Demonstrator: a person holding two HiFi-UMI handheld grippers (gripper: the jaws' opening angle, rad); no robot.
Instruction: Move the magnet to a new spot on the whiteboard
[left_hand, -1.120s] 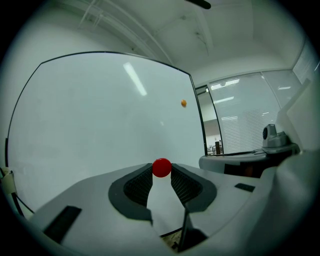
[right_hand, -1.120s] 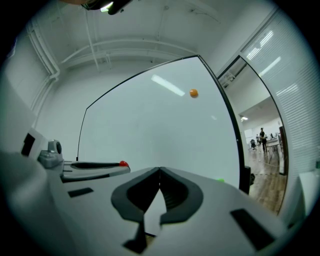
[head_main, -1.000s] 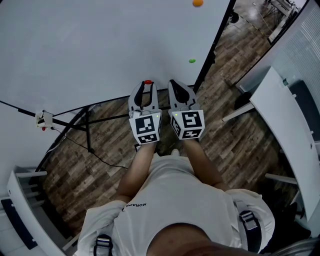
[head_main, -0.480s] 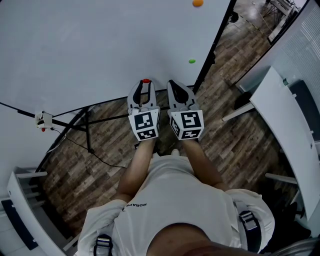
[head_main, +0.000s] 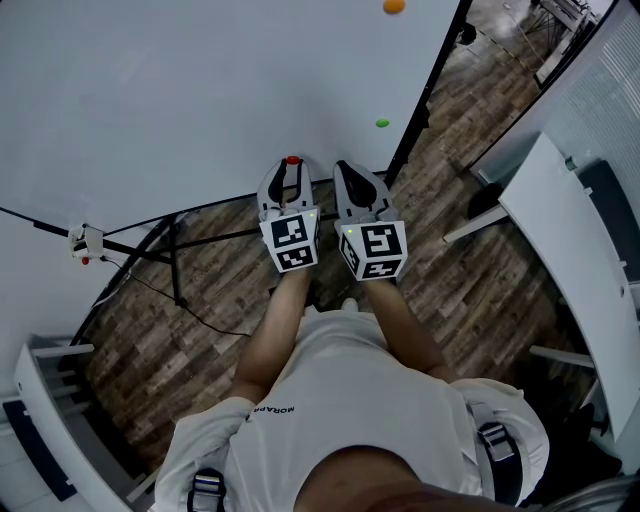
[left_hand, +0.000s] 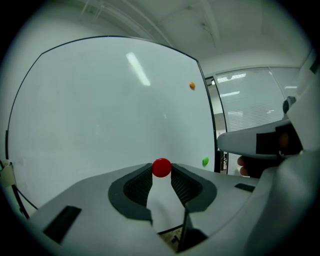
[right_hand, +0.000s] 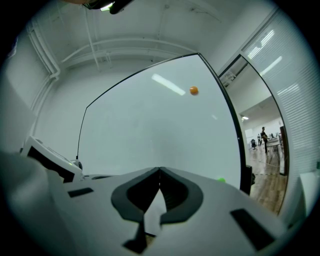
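A small round red magnet (head_main: 292, 160) sits between the fingertips of my left gripper (head_main: 291, 168), close to the lower edge of the whiteboard (head_main: 200, 90). In the left gripper view both pads press on the red magnet (left_hand: 161, 168), so my left gripper (left_hand: 161, 174) is shut on it, pointing level at the whiteboard (left_hand: 100, 110). Just to its right my right gripper (head_main: 347, 168) also faces the board. Its jaws meet with nothing between them in the right gripper view (right_hand: 159, 171).
An orange magnet (head_main: 394, 6) and a green magnet (head_main: 382, 124) stick near the board's right edge. Black stand legs (head_main: 175, 250) and a cable run over the wood floor below the board. A white table (head_main: 570, 250) stands to the right.
My left gripper has sunk a little with the red magnet still in its tips. The right gripper has kept still.
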